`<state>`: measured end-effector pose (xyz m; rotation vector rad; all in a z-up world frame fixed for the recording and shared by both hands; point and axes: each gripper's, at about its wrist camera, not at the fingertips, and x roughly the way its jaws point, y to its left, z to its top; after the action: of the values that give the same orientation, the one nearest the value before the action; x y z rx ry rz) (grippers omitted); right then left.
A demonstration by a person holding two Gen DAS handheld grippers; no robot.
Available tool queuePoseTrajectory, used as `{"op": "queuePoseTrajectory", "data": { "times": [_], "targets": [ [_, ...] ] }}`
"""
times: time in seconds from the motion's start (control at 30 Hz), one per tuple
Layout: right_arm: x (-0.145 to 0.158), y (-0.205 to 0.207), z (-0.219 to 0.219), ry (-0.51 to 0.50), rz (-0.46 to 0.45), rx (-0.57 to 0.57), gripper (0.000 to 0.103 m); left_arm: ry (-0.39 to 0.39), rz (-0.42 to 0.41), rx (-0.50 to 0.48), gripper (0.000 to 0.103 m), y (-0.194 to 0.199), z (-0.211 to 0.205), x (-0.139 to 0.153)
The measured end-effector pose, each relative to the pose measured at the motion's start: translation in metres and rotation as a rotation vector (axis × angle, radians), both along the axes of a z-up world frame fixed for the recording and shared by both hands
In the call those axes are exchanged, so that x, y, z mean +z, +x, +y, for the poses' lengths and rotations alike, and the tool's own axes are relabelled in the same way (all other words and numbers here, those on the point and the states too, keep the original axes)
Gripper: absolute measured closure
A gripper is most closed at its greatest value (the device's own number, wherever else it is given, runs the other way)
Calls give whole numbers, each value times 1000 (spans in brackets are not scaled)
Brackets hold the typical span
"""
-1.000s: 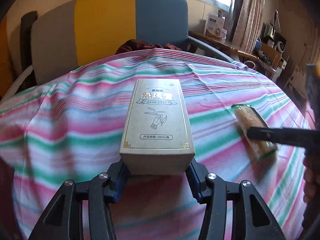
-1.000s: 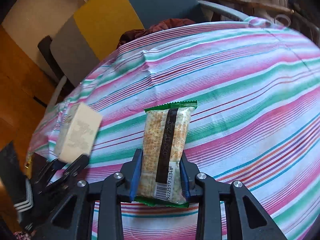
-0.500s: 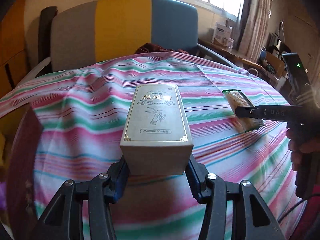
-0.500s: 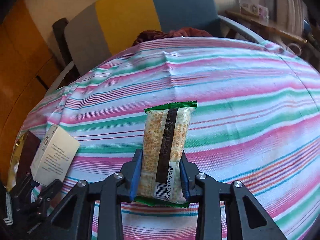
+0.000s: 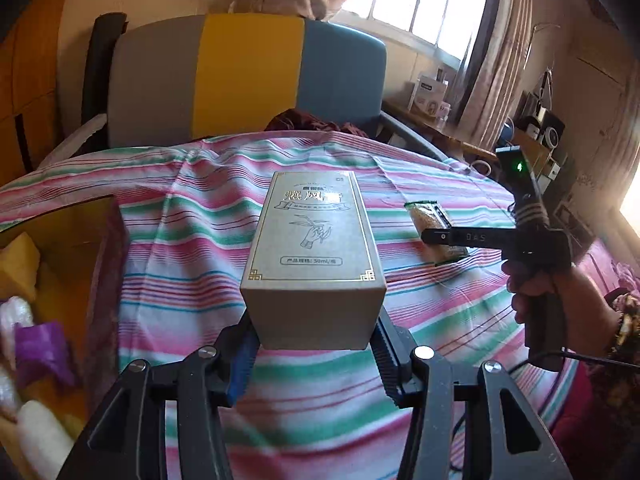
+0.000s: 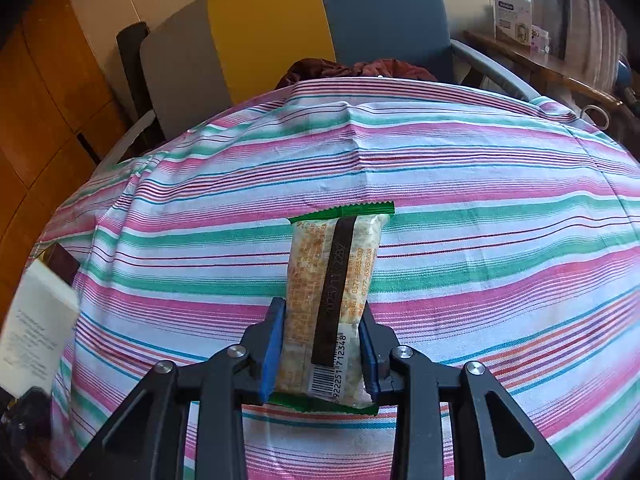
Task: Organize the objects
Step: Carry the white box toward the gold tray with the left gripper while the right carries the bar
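- Left gripper [image 5: 314, 342] clamped on the near end of a tan box [image 5: 314, 248], box jutting forward from between the 2 pads, above the striped cloth [image 5: 192, 240]
- Right gripper [image 6: 322, 354] clamped on a green-edged snack packet [image 6: 334, 280], barcode end between the pads, sealed end pointing away over the striped cloth
- From the left wrist view, packet to the right of the box, well apart
- Open carton [image 5: 76, 236] at the left edge of the striped cloth, left of the box

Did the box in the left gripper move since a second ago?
Yes. The box, clamped in the left gripper, has swung left: an open bin at the table's left edge now shows beside it.
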<state>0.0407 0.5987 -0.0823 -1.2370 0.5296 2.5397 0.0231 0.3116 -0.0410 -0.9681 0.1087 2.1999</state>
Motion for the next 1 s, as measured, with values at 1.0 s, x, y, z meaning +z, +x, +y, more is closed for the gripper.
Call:
{"op": "queuePoseTrajectory", "data": {
  "times": [1.0],
  "targets": [
    [32, -7, -44, 102, 38, 128, 69, 14, -270, 468, 51, -127, -152, -16]
  ]
}}
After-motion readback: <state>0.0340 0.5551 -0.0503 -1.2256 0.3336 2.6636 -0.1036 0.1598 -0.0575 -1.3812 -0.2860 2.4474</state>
